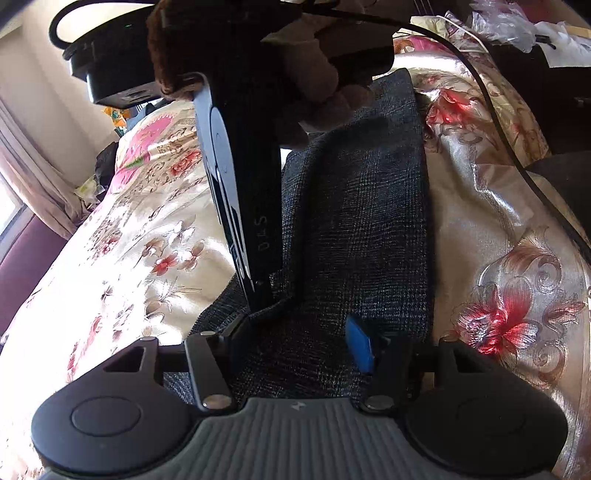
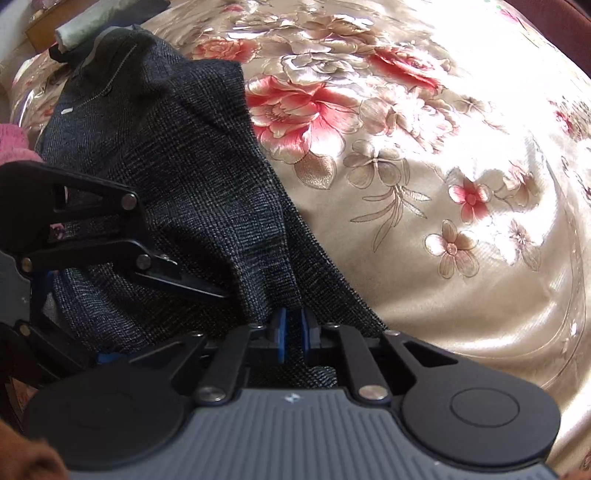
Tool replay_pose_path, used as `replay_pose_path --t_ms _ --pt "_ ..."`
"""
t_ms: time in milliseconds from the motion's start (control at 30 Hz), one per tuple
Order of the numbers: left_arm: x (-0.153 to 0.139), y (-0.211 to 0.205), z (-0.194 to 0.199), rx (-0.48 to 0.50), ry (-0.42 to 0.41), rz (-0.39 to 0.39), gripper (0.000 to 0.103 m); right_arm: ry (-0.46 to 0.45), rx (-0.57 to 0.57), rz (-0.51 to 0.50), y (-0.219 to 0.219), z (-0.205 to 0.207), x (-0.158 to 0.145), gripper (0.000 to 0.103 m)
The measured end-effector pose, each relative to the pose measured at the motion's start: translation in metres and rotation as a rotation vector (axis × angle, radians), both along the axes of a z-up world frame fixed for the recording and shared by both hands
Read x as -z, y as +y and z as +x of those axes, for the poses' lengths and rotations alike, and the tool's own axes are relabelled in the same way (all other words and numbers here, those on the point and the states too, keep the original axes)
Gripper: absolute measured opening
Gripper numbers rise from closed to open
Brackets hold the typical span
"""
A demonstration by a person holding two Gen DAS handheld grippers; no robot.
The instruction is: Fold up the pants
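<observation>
Dark grey checked pants [image 1: 354, 206] lie lengthwise on a floral bedspread [image 1: 147, 229]. My left gripper [image 1: 299, 336] stands open low over them, its blue pad [image 1: 360, 343] and the other finger apart, with cloth spread between. My right gripper [image 2: 293, 334] is shut on a raised fold at the pants' [image 2: 192, 177] edge, dark cloth pinched between its blue pads. In the left wrist view the right gripper [image 1: 260, 302] comes down from above into that fold, held by a hand [image 1: 325, 96] in a brown sleeve. One left finger [image 2: 184, 280] shows beside the fold.
Shiny bedspread [image 2: 424, 166] stretches wide to the right of the pants. A black cable [image 1: 509, 147] runs across the bed's far side. Clutter and plastic bags [image 1: 509, 22] sit beyond the bed, a curtain [image 1: 33, 173] hangs at the left, and a pink cloth [image 2: 14, 142] lies nearby.
</observation>
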State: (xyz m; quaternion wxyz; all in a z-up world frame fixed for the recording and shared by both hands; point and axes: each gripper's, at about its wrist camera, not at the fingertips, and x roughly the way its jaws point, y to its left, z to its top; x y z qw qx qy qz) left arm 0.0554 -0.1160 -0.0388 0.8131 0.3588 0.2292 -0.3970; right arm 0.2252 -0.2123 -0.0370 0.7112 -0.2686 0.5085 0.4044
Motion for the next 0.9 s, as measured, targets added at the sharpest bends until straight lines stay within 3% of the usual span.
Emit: replay_pose_path --t_ms 67,200,333,433,600,700,900 --pt "0.0 0.002 0.001 -0.002 0.008 -0.011 0.07 -0.043 0.021 -0.004 -0.007 -0.003 -0.005 0.031" --pt "0.0 0.004 0.004 -0.003 0.019 -0.014 0.07 -0.002 0.048 0.004 -0.018 0.001 -0.001 0.034" --pt "0.0 0.003 0.003 -0.002 0.012 -0.01 0.07 0.015 0.005 0.004 -0.015 0.006 -0.002 0.033" --pt "0.0 0.004 0.003 -0.001 0.015 -0.013 0.07 0.001 -0.054 -0.003 -0.009 0.002 -0.003 0.024" --pt "0.0 0.004 0.003 0.003 0.009 -0.012 0.07 0.043 -0.105 -0.052 -0.001 0.011 0.001 0.025" --pt "0.004 0.003 0.001 0.005 0.005 -0.006 0.07 0.014 -0.132 -0.097 0.007 0.006 0.005 0.025" --pt "0.004 0.003 0.0 0.004 -0.009 -0.001 0.071 -0.048 -0.133 -0.162 0.032 -0.014 0.012 0.014"
